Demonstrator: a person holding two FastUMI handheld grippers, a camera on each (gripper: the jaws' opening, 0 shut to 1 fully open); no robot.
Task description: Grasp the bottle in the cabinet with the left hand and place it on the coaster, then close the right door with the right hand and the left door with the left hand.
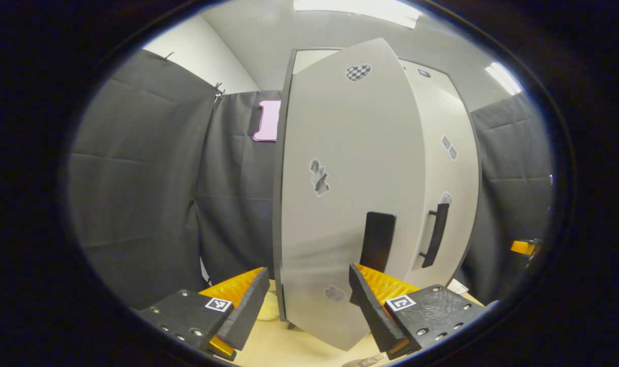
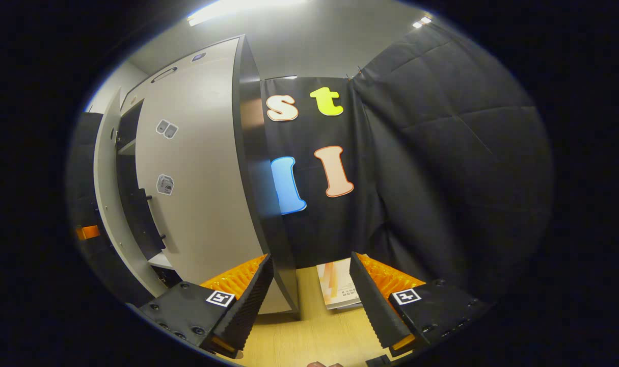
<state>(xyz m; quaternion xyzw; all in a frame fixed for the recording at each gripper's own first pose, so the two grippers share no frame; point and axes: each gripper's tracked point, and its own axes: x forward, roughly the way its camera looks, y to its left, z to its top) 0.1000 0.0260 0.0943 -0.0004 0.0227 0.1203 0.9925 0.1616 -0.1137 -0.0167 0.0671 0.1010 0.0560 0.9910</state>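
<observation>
Two doors, left gripper view: the left door (image 1: 350, 204) stands upright, long axis vertical, swung partly out so its free edge comes toward the camera; the right door (image 1: 449, 188) lies beyond it, flat against the cabinet.
Handles: a dark handle (image 1: 378, 242) on the left door sits just above the right-hand finger; a bar handle (image 1: 435, 235) on the right door lies up and right of that finger.
Left gripper (image 1: 308, 298): fingers spread apart, gripping nothing; the left door's lower part stands between them, contact cannot be told.
Around: tabletop (image 1: 284, 351) below the fingers; a pale round thing, perhaps the coaster, behind the left-hand finger, too hidden to tell.
Bottle: cannot be made out for certain.
Right gripper view, cabinet (image 2: 202, 193): upright, up and left of the fingers, its dark side edge running down toward the left-hand finger.
Right gripper (image 2: 312, 295): fingers parted, empty, level over the tabletop.
Around: a booklet (image 2: 337, 288) lies flat between the fingers.
</observation>
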